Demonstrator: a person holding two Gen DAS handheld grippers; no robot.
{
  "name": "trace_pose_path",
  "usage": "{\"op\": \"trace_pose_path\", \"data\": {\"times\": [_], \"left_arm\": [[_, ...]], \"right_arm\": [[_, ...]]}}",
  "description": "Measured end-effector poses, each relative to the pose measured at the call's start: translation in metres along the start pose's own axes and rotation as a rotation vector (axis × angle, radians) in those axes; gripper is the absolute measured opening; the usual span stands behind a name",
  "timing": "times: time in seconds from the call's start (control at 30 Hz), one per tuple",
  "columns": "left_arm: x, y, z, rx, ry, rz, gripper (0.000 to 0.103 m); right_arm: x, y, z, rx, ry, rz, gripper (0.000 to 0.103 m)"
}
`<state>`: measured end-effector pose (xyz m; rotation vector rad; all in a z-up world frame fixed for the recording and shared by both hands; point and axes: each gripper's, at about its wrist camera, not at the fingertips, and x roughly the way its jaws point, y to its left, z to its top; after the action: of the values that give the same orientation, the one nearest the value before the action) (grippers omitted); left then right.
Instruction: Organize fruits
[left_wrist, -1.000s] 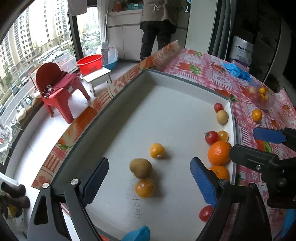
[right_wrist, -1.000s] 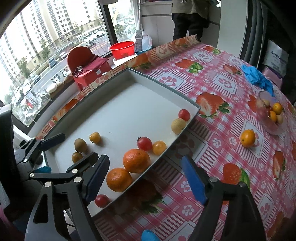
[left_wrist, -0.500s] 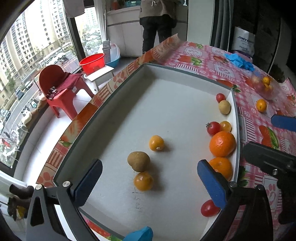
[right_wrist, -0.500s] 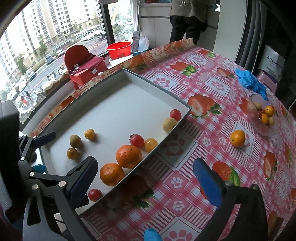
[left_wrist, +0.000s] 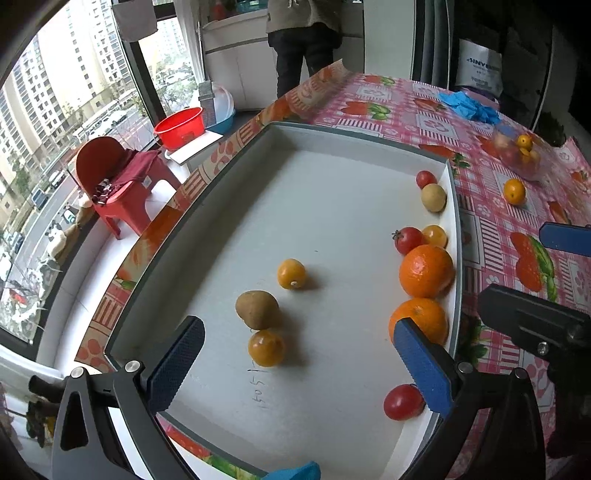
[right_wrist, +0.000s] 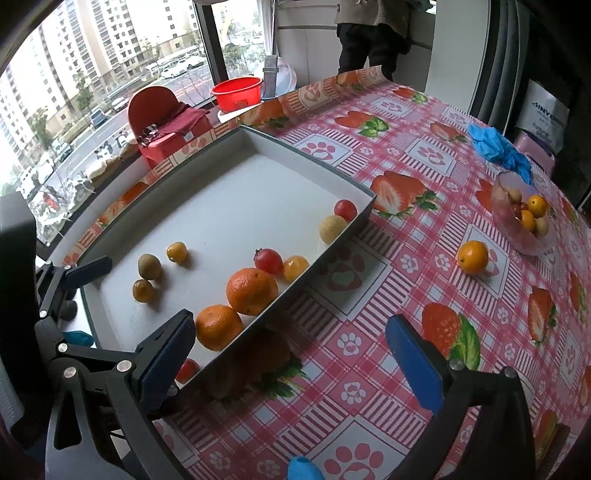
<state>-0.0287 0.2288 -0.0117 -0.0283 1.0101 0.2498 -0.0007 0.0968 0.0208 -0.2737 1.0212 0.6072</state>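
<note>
A white tray (left_wrist: 332, 177) (right_wrist: 229, 192) holds several fruits: two big oranges (left_wrist: 425, 270) (right_wrist: 252, 291), a kiwi (left_wrist: 257, 309) (right_wrist: 149, 266), small yellow-orange fruits (left_wrist: 291, 273) and red tomatoes (left_wrist: 403, 401). A loose orange (right_wrist: 472, 256) lies on the tablecloth by a clear fruit bowl (right_wrist: 522, 220). My left gripper (left_wrist: 299, 363) is open and empty over the tray's near end. My right gripper (right_wrist: 290, 363) is open and empty over the tray's near right corner and the tablecloth.
A strawberry-print tablecloth (right_wrist: 424, 155) covers the table. Blue gloves (right_wrist: 496, 147) lie at the far right. A person (right_wrist: 373, 33) stands beyond the table. A red chair (left_wrist: 118, 184) and red basin (left_wrist: 180, 127) stand by the window on the left.
Both grippers have pulled back and up from the tray, so more of the tray and table shows. Both stay open. The fruits have not moved.
</note>
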Motion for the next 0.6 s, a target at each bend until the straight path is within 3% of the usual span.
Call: {"op": "trace_pose_path", "data": {"times": [0.6], "left_arm": [[-0.0041,-0.0077,0.0010,0.018,0.001,0.017,0.103]], "right_arm": [[-0.0047,-0.0040,-0.0055,0.009,-0.006,0.014,0.103]]}}
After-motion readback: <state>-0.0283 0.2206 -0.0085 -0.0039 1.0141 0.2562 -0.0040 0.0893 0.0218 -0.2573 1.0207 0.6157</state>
